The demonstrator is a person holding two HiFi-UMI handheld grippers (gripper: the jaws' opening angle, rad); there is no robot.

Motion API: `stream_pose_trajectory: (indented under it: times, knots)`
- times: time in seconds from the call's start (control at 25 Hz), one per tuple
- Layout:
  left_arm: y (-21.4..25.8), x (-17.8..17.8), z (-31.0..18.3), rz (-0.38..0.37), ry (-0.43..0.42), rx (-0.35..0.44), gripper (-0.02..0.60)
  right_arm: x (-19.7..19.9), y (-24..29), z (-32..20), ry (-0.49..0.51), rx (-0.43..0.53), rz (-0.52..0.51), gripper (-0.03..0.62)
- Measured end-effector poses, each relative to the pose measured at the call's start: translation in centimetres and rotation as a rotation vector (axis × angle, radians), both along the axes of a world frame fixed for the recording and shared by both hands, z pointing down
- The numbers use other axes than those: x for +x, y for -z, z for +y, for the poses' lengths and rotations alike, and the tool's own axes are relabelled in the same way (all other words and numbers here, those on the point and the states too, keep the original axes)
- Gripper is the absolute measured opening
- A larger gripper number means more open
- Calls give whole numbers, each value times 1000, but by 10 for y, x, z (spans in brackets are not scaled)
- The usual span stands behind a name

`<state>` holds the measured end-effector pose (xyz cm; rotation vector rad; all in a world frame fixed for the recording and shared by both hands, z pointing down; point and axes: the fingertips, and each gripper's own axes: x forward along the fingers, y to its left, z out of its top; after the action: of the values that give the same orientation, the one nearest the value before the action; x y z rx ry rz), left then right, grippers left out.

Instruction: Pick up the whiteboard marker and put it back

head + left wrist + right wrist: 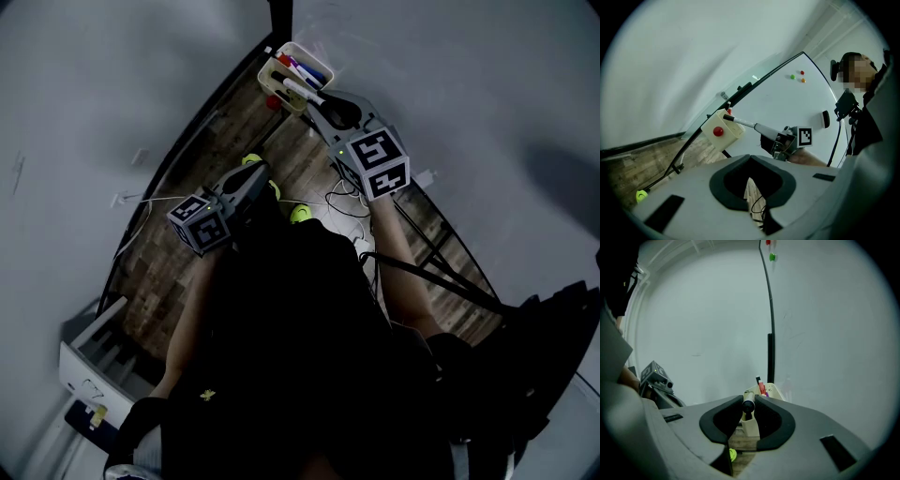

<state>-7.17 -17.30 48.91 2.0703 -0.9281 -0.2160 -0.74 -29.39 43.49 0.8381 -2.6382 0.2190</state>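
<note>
Right gripper point(749, 401): clamped on whiteboard marker point(743, 123), tip at the rim of cream holder point(725, 136), which contains other markers point(305, 70). Left gripper point(750, 158): closed, empty, well apart. Green ball point(642, 195): on the wooden floor below.

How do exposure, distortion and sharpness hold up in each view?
Head view: underexposed, the person's dark clothing nearly featureless. Left gripper view: well lit, fisheye bows the whiteboard frame, mosaic patch upper right. Right gripper view: even light, black vignetted corners, the marker between the jaws sharp.
</note>
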Motion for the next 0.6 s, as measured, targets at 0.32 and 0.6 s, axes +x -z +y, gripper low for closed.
stream_pose_trajectory:
  times: [0.32, 0.6]
  knots:
    - [-8, -5, 4, -1, 15, -26, 18, -17, -22, -6, 30, -26, 46, 72]
    - [-2, -6, 7, -5, 7, -32, 18, -25, -28, -8, 40, -28, 98, 72]
